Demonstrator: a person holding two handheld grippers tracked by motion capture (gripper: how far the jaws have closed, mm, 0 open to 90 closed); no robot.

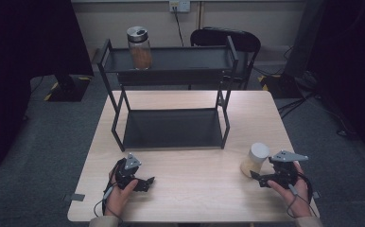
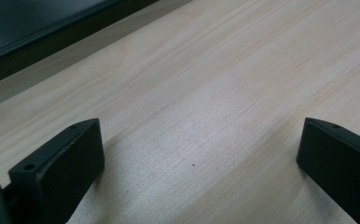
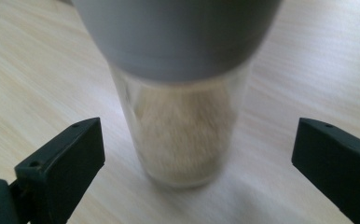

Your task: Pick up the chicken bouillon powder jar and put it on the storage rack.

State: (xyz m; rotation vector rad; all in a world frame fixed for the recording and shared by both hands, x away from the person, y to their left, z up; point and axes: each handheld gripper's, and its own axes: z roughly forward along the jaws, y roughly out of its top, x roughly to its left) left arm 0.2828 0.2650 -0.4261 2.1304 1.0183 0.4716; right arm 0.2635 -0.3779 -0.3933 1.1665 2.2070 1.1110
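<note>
Risk: the jar (image 3: pixel 183 116) stands upright at the near right of the table (image 1: pixel 195 189), between the spread fingers (image 3: pixel 61 163) of the right gripper (image 1: pixel 265 177), untouched. It looks tall and top-heavy under its grey lid; an off-centre or high squeeze would likely tip it or let the smooth wall slip.

Shelf rack (image 1: pixel 171 94), far centre: lower tier bare.
Jar on top tier (image 1: pixel 140 47): brown contents, roughly half full.
Near jar: pale powder or grain, about half full.
Left gripper (image 1: pixel 140 182): fingers released, over bare table.

Black left gripper (image 1: pixel 145 182), grey three-cornered plate, trailing cable, beige sleeves
</note>
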